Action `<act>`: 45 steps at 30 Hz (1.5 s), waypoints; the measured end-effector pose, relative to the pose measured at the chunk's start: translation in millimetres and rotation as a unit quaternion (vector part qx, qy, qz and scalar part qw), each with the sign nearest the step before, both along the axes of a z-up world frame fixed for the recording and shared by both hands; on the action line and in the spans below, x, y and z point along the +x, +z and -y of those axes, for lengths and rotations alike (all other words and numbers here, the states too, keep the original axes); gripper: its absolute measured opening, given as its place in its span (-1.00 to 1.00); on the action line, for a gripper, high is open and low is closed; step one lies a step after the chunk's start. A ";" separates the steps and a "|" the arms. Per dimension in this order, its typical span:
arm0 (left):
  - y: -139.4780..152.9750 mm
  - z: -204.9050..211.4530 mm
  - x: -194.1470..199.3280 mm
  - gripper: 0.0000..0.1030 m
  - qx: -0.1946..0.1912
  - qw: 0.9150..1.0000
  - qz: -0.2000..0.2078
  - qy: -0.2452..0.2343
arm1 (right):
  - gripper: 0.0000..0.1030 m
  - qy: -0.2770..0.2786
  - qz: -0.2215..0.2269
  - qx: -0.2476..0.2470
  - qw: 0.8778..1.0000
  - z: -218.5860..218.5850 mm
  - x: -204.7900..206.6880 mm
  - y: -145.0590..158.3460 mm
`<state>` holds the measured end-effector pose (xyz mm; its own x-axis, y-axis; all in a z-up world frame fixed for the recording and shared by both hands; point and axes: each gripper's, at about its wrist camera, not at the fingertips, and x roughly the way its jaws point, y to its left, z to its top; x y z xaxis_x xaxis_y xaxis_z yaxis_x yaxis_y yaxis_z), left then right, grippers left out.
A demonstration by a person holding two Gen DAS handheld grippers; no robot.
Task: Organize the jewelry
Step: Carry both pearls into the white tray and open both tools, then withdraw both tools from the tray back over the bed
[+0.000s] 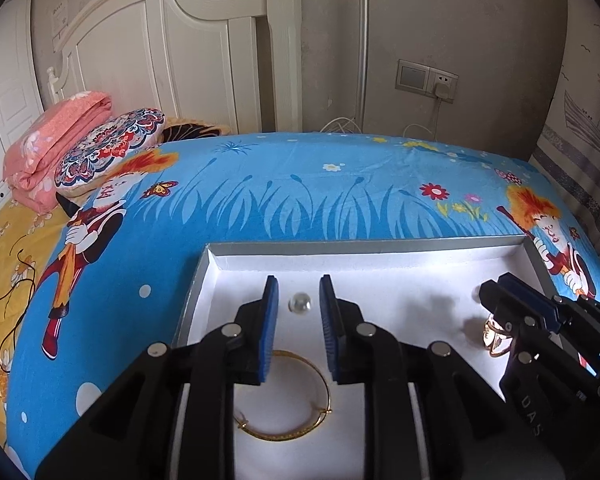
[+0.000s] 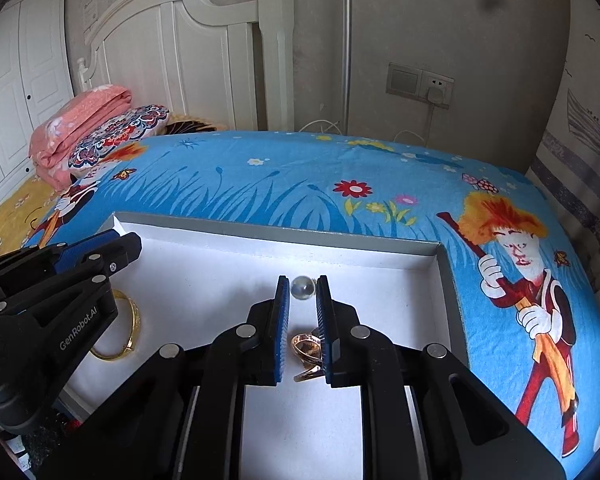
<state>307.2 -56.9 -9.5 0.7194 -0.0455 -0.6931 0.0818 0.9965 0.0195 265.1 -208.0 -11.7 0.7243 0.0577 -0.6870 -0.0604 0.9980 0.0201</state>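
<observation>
Two tongs over a white tray point(image 1: 220, 264) on the bed point(image 1: 300, 200), blue cartoon sheet underneath. Left tongs point(image 1: 299, 296) parted, nothing gripped, a pearl point(image 1: 299, 303) lying on the tray floor just beyond and between the tips. Gold bangle point(image 1: 300, 420) flat on the tray below the left tongs, partly hidden by the black fingers. Right tongs point(image 2: 302, 294) also apart, blue pads point(image 2: 283, 320) flanking a gold ring point(image 2: 306, 350) lower down, right pad seemingly touching it, grip not certain. A second pearl point(image 2: 302, 288) sitting right at the right tips. In the left view, right tongs point(image 1: 496, 296) crowding the tray's right side, covering most of the ring point(image 1: 494, 334). In the right view, left tongs point(image 2: 116, 246) blocking part of the bangle point(image 2: 128, 332). Pink quilt point(image 1: 52, 140) and patterned pillow point(image 1: 108, 140) stacked at the headboard point(image 1: 160, 48). Wall socket point(image 1: 426, 80) with plug and cable behind the bed.
</observation>
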 end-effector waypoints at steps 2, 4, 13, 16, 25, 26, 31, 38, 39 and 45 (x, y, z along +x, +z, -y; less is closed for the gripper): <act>1.6 -3.2 -5.0 -0.10 -0.006 1.000 0.005 0.002 | -0.56 -0.002 0.000 0.005 1.000 3.7 -3.6 1.6; 3.7 -7.2 -12.8 0.14 -0.013 1.000 0.013 0.007 | -0.36 -0.002 0.002 0.013 1.000 7.3 -10.4 3.9; 16.3 -28.3 -84.8 0.64 -0.013 0.997 0.066 0.022 | -0.03 0.010 0.042 0.021 0.999 13.4 -82.8 18.5; 14.9 -34.0 -109.0 0.68 -0.008 0.997 0.077 0.023 | -0.03 0.019 0.046 0.012 0.999 11.4 -103.9 15.2; -1.9 -60.3 -165.4 0.76 -0.020 0.995 0.091 0.043 | 0.04 0.010 0.052 0.012 0.999 14.1 -158.0 -0.6; -4.5 -61.1 -171.6 0.77 -0.016 0.995 0.093 0.043 | 0.05 0.010 0.053 0.010 0.998 14.1 -163.9 -2.5; -16.4 -59.6 -200.4 0.77 0.015 0.994 0.106 0.029 | 0.05 0.018 0.036 0.008 0.999 18.1 -184.1 -18.4; -41.0 -68.4 -227.8 0.77 0.020 0.995 0.098 0.025 | 0.05 0.005 0.027 0.008 1.000 30.7 -199.7 -33.0; -45.2 -70.9 -231.5 0.77 0.017 0.995 0.096 0.024 | 0.05 0.005 0.027 0.007 1.000 31.0 -201.2 -33.7; -58.9 -83.6 -243.6 0.82 0.012 0.995 0.092 0.023 | 0.06 0.014 0.016 0.013 1.000 28.3 -203.6 -41.1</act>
